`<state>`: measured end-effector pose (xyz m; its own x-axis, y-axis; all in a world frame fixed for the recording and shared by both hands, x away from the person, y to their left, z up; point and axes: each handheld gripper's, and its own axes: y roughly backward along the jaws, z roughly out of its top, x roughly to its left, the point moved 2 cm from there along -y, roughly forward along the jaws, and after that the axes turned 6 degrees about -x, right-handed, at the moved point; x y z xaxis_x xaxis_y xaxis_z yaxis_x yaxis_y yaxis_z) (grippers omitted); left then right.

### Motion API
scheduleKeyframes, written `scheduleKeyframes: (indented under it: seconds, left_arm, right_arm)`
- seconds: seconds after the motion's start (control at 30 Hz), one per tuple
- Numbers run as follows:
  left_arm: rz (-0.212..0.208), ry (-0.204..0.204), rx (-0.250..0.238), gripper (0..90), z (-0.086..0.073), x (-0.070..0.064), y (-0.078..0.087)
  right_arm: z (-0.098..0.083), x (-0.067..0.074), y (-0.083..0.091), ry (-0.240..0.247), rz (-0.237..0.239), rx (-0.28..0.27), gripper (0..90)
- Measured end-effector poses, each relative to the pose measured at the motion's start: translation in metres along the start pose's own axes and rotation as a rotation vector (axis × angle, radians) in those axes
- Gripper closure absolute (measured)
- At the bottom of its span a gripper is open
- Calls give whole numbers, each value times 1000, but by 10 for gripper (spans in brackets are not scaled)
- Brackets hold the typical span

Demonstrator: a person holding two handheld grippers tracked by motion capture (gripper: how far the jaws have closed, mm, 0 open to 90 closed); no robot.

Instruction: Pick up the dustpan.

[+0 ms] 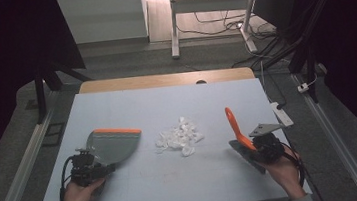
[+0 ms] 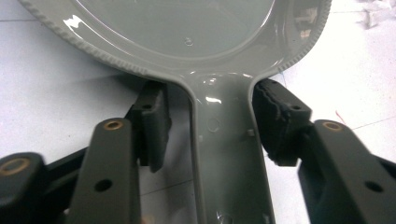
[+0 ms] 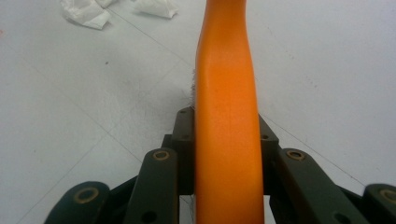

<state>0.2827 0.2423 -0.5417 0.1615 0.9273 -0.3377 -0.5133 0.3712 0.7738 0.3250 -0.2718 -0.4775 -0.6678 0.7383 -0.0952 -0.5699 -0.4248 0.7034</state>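
Observation:
A grey dustpan [image 1: 113, 145] with an orange front lip lies flat on the white board, left of centre. My left gripper [image 1: 90, 167] sits at its handle [image 2: 229, 154]. The jaws flank the handle: the right pad [image 2: 280, 121] is at its edge, while a gap shows at the left pad [image 2: 152, 126]. My right gripper [image 1: 254, 148] is shut on an orange brush handle [image 3: 226, 93], which points up and away from it [image 1: 232, 122]. A pile of crumpled white paper scraps [image 1: 180, 136] lies between the two tools.
The white board [image 1: 175, 181] covers a wooden table [image 1: 164, 79]. A white power strip [image 1: 281, 112] lies at the board's right edge. Metal rails run along both sides on the floor, and cables and desk legs stand beyond the far edge.

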Motion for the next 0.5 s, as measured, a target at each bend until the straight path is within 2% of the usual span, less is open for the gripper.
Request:
scheduleKeyframes:
  seconds: [0.13,0.5]
  left_arm:
    - [-22,2,-2,578,0,-1,0]
    - [-9,7,-7,610,0,0,1]
  right_arm:
    - [0,1,-1,3,1,2,704]
    - [-1,0,0,5,-4,3,705]
